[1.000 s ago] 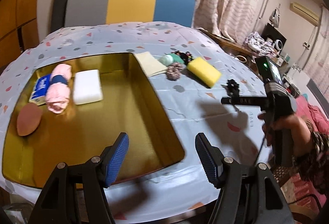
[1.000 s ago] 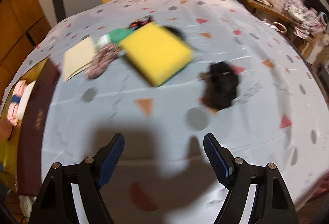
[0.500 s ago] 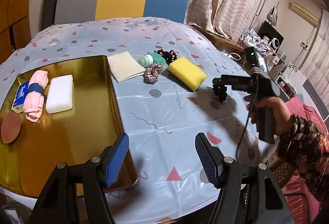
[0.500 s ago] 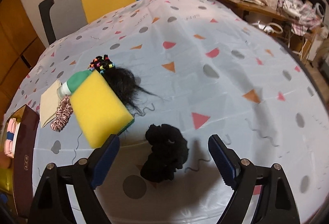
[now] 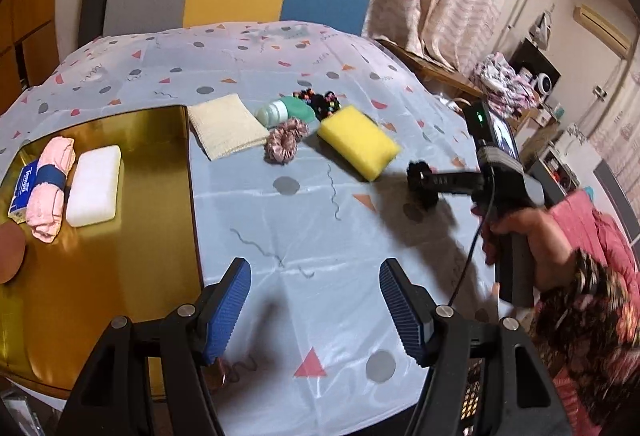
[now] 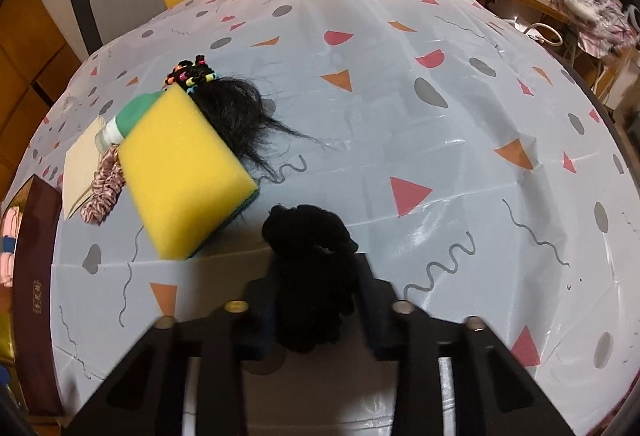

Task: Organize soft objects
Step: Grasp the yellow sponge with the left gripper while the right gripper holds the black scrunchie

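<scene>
Both right gripper (image 6: 316, 300) pads closing, hidden behind black scrunchie (image 6: 310, 236).

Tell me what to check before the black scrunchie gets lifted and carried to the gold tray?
1. Scrunchie between the jaws: ok. The right gripper is closing with the black scrunchie between its jaws.
2. Grip firm enough to lift: cannot tell, since much of the scrunchie sticks out past the pads.
3. Nothing else caught: ok. The yellow sponge lies beside it, outside the jaws.
4. Room in the gold tray: ok. Bare floor lies beside the white sponge and pink rolled cloth.
5. Left gripper out of the way: ok. It is open, empty, above the tablecloth.
</scene>
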